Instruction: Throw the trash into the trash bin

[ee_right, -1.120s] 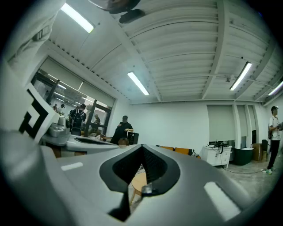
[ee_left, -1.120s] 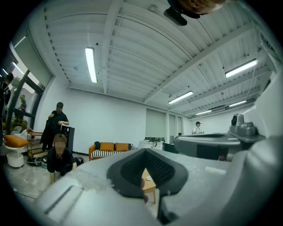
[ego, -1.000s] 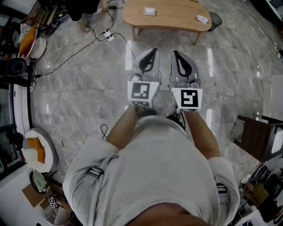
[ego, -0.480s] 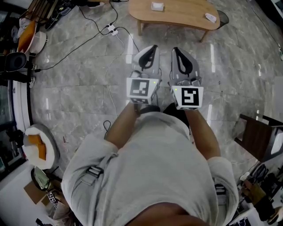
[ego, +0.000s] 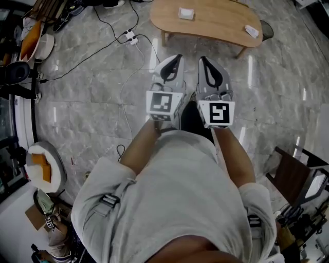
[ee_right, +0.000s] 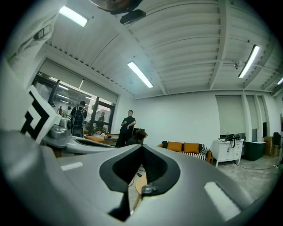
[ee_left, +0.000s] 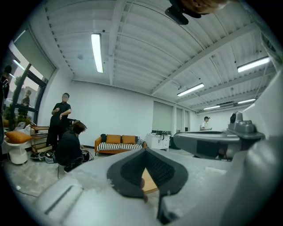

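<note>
My left gripper (ego: 177, 58) and right gripper (ego: 202, 59) are clenched, empty. Dark round trash bin (ego: 266, 30) sits beside the light wooden low table (ego: 216, 20); contents unreadable.

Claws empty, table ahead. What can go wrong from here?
1. Trip hazard: the power strip and floor cables lie just left of the way to the table.
2. The left claw and right claw are both shut. Unless opened in time, they may shove the white scrap or the far scrap instead of gripping it.
3. The trash bin is half hidden behind the table's right end, so a throw could miss.
</note>
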`<state>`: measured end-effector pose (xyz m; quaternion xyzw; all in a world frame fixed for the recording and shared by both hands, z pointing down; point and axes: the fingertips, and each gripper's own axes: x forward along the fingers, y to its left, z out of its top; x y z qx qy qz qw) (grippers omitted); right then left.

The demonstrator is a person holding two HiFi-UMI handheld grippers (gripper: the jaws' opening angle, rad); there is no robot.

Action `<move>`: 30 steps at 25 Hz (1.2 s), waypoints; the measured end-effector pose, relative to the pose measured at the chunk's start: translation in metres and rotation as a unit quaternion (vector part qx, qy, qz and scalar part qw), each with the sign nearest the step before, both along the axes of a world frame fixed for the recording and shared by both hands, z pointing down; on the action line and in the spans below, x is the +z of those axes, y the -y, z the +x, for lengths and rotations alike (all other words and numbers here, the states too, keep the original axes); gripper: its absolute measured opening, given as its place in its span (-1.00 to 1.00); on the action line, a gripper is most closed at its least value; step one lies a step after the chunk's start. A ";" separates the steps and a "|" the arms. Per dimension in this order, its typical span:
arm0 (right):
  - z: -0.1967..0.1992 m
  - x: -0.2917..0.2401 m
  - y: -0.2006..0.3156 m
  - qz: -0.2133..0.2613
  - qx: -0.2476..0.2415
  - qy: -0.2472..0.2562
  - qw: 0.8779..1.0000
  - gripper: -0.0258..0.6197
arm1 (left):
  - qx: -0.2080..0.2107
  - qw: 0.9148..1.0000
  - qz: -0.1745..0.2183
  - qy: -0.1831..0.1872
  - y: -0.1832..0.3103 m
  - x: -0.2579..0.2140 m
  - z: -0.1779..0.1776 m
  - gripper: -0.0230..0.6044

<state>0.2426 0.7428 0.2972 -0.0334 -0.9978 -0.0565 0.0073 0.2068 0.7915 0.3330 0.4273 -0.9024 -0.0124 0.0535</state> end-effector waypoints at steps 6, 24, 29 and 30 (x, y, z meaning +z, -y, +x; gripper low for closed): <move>-0.074 0.001 0.058 -0.023 -0.023 -0.012 0.999 -0.90 | -0.018 0.999 -0.014 -0.028 0.057 0.007 -0.074 -0.87; -0.244 0.103 0.130 0.002 -0.069 -0.117 0.991 -0.90 | 0.075 0.986 -0.137 -0.052 0.144 0.108 -0.242 -0.86; -0.328 0.145 0.154 -0.009 -0.039 -0.150 0.988 -0.90 | 0.135 0.969 -0.205 -0.030 0.166 0.156 -0.333 -0.87; -0.346 0.155 0.159 -0.013 -0.026 -0.159 0.987 -0.90 | 0.149 0.966 -0.212 -0.031 0.171 0.164 -0.350 -0.86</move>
